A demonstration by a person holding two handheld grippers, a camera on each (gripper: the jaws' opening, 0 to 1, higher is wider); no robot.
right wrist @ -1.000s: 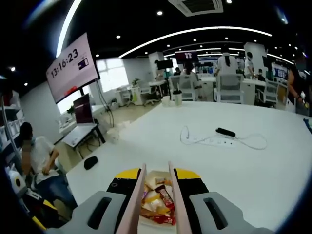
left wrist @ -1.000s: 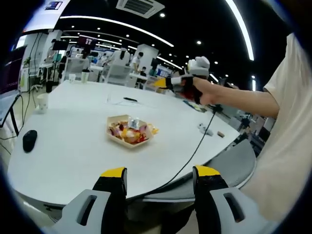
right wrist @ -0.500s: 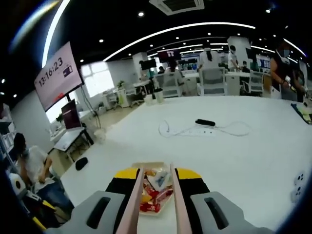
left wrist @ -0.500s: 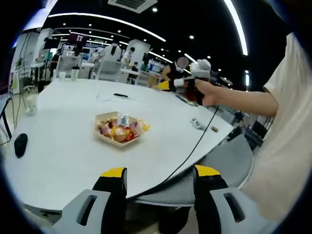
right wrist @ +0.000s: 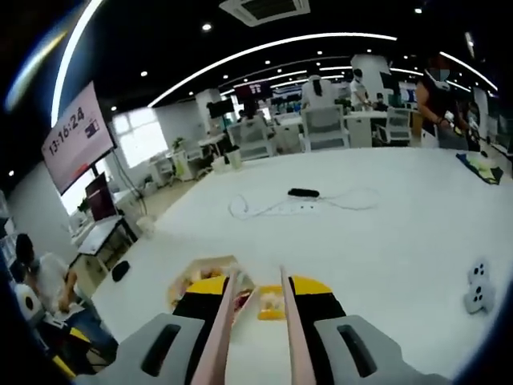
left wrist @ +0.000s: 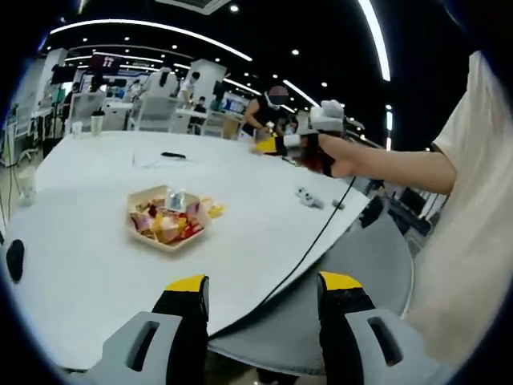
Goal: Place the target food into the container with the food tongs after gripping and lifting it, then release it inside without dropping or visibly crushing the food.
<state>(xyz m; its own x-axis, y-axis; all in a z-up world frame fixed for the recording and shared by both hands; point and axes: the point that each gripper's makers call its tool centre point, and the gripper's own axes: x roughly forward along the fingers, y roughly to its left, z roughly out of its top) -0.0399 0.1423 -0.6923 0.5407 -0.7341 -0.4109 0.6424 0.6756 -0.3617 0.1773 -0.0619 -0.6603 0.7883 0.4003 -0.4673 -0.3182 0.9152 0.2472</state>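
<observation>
While pink food tongs sit clamped between the right fingers, a tan paper food tray lies ahead of the open left fingers on the white surface.

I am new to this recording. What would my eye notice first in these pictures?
First, the paper tray of colourful wrapped snacks lying on the big white table. Next, the pink food tongs held in the right claw, pointing toward that tray from above the table.
</observation>
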